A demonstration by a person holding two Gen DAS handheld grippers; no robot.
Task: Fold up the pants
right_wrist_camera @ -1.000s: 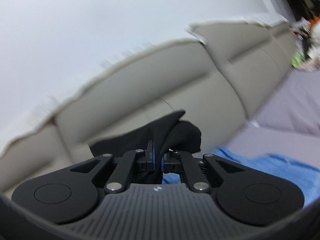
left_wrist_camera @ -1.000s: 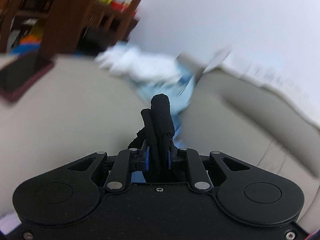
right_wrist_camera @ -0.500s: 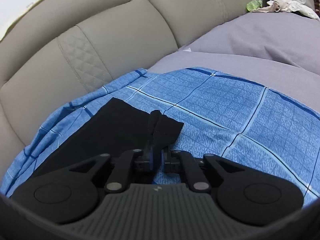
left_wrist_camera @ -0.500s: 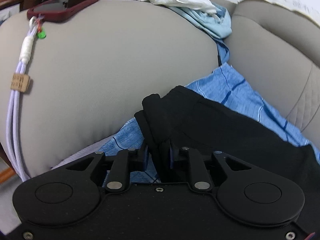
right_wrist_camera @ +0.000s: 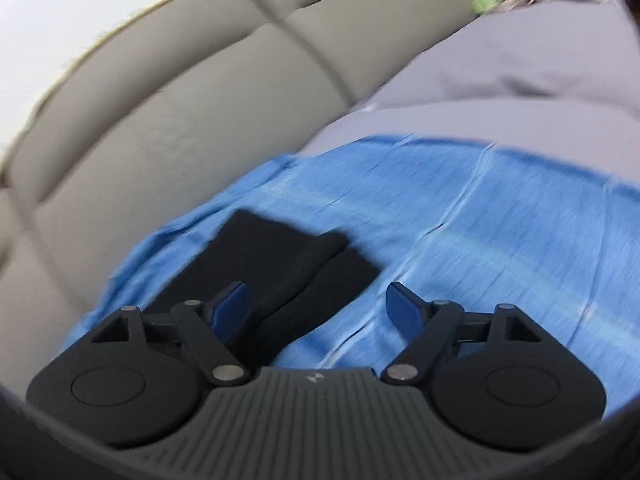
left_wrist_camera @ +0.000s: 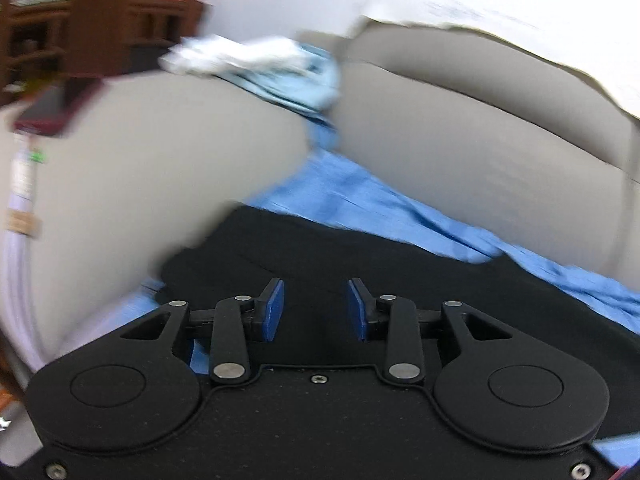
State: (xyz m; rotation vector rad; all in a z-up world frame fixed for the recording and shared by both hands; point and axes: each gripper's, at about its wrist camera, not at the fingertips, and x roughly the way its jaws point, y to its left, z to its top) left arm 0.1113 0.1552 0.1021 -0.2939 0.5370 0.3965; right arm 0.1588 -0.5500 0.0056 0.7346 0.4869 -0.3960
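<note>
Both grippers stand with their jaws spread and nothing between the blue pads. The left gripper (left_wrist_camera: 316, 304) hangs just above the black pants (left_wrist_camera: 400, 280), which lie flat on a blue checked sheet (left_wrist_camera: 360, 196) spread over the seat of a beige sofa (left_wrist_camera: 460, 140). In the right wrist view the right gripper (right_wrist_camera: 316, 306) is over the far end of the pants (right_wrist_camera: 280, 256), where two leg ends lie side by side on the sheet (right_wrist_camera: 480, 220); its left pad is over the black cloth and its right pad over bare sheet. Whether either gripper touches the fabric cannot be told. On the sofa arm lie a phone in a dark red case (left_wrist_camera: 48, 108) with a pale cord (left_wrist_camera: 16, 240) hanging from it, and crumpled white and light blue cloth (left_wrist_camera: 260, 68). A grey cover (right_wrist_camera: 520, 80) lies past the sheet. Both views are blurred
</note>
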